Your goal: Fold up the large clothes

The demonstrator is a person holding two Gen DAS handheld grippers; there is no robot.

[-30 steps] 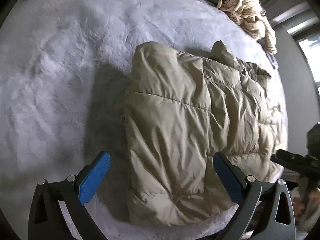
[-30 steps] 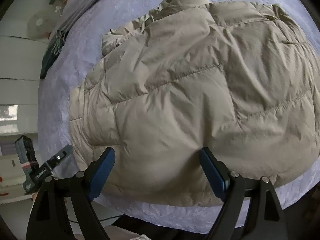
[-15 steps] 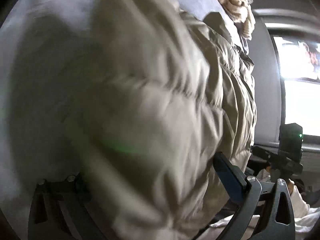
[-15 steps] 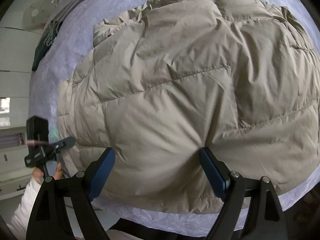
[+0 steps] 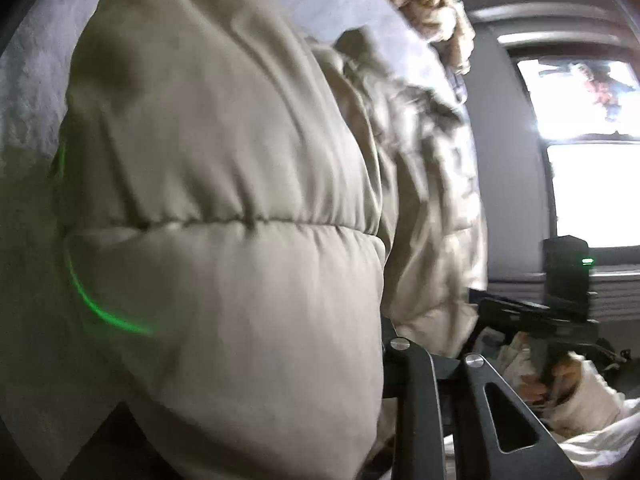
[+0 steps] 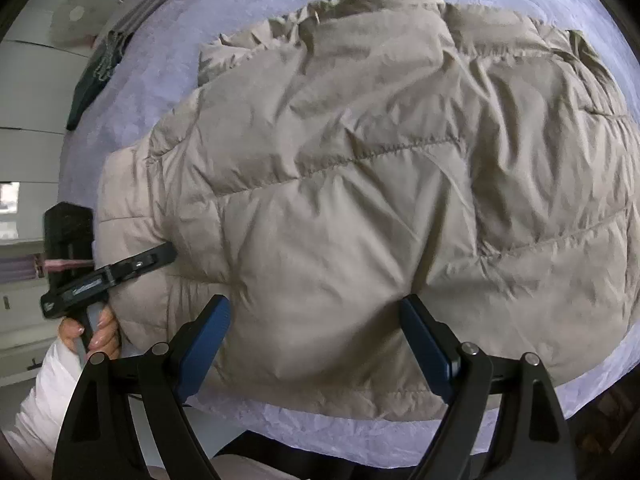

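Observation:
A beige quilted puffer jacket [image 6: 360, 184] lies folded on a pale lilac fuzzy bed cover [image 6: 168, 64]. In the left wrist view the jacket [image 5: 224, 200] fills the frame and hides my left gripper's fingertips; only its right arm shows. In the right wrist view my left gripper [image 6: 160, 256] presses into the jacket's left edge, its tips buried in fabric. My right gripper [image 6: 316, 332] is open, its blue pads [image 6: 208, 328] above the jacket's near hem.
A cream knitted garment [image 5: 432, 4] lies at the far end of the bed. Dark grey clothes [image 6: 100, 64] lie along the left edge. A bright window [image 5: 592, 152] is at the right. The bed's near edge [image 6: 320, 420] is just below the right gripper.
My left gripper has moved from above the bed into the jacket's edge, and the fabric now bunches over the lens. The right gripper has moved closer over the hem, still open.

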